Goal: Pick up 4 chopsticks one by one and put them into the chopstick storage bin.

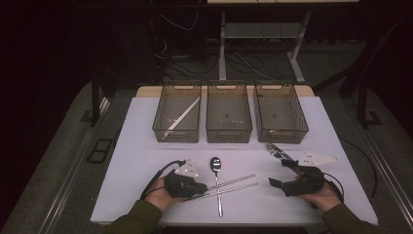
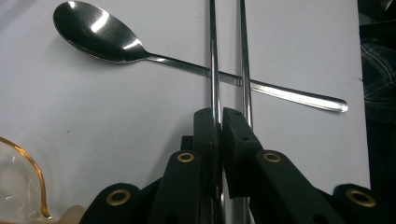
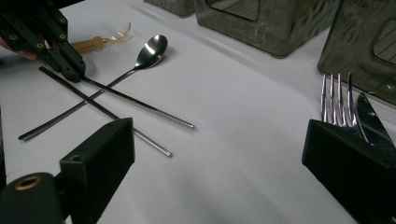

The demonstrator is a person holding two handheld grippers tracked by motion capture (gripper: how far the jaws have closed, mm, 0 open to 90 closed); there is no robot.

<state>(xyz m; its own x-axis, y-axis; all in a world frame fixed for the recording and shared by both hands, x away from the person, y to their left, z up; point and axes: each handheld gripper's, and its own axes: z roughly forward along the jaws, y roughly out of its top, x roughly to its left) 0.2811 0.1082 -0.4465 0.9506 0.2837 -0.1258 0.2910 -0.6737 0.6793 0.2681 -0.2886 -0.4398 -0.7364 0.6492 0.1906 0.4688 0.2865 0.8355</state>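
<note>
Three smoky plastic bins line the far edge of a white table, the leftmost holding one pale stick; beyond lies dark floor with cables. At near left, the left gripper is clamped on one metal chopstick, its twin just beside, both crossing a spoon. At right, the right gripper gapes wide beside a fork.
</note>
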